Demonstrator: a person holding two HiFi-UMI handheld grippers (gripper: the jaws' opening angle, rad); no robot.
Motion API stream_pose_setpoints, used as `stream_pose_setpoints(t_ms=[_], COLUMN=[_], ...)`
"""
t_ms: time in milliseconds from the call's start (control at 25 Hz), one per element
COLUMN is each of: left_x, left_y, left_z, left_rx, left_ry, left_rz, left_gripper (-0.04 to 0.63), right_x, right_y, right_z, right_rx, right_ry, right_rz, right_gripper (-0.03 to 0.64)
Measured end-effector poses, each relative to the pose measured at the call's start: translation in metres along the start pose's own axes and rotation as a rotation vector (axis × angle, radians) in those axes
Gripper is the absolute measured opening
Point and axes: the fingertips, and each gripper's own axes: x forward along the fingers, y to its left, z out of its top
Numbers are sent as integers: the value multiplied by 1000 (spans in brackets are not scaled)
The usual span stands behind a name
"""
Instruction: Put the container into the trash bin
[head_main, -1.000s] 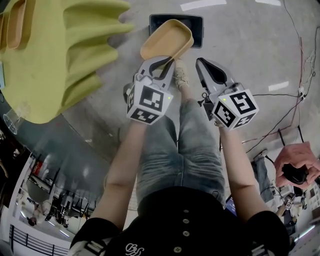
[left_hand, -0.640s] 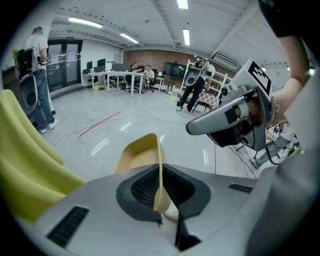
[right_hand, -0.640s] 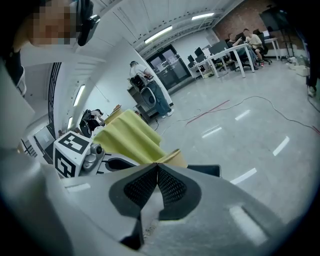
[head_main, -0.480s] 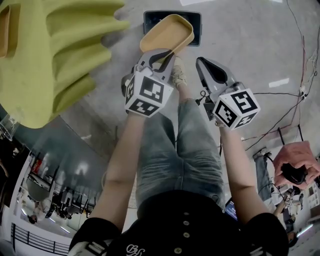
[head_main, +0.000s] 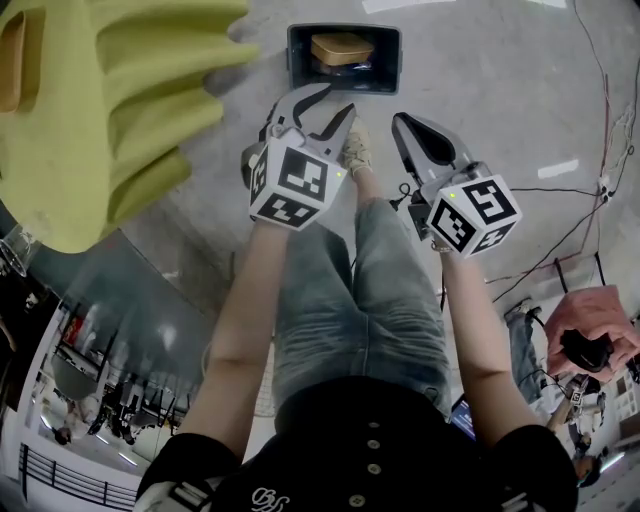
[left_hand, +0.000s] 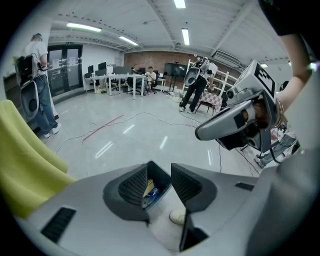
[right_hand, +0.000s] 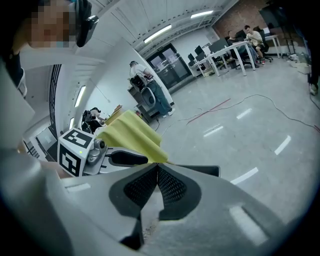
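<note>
Container (head_main: 341, 47) inside trash bin (head_main: 296, 60); left gripper (head_main: 320, 103) jaws opening, empty; right gripper (head_main: 403, 125) closed, empty.

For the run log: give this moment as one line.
tan container: inside trash bin | left gripper: opening, empty | right gripper: shut, empty

I have my left gripper (head_main: 320, 100) pointing steeply down, its jaws opening with nothing between them. My right gripper (head_main: 405, 125) hangs just beside it, less steeply tilted, jaws closed together.
</note>
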Motion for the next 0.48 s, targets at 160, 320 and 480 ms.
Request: stream_pose_setpoints(t_ms=[160,320,480], left_x=[-7,-19,-48], left_y=[-4,-5,0], left_z=[10,26,50], left_rx=[-24,-35,-74], left_ry=[-26,-73,-143], left_rz=[-7,-1,20], left_gripper=[133,133,133], right_x=[-4,-8,-13], right_y=[4,9,28], right_z=[12,27,44], right_rx=[-16,-39,-65], right_ry=[-14,-33,-41], right_rz=[4,21,55], right_gripper=[5,5,5])
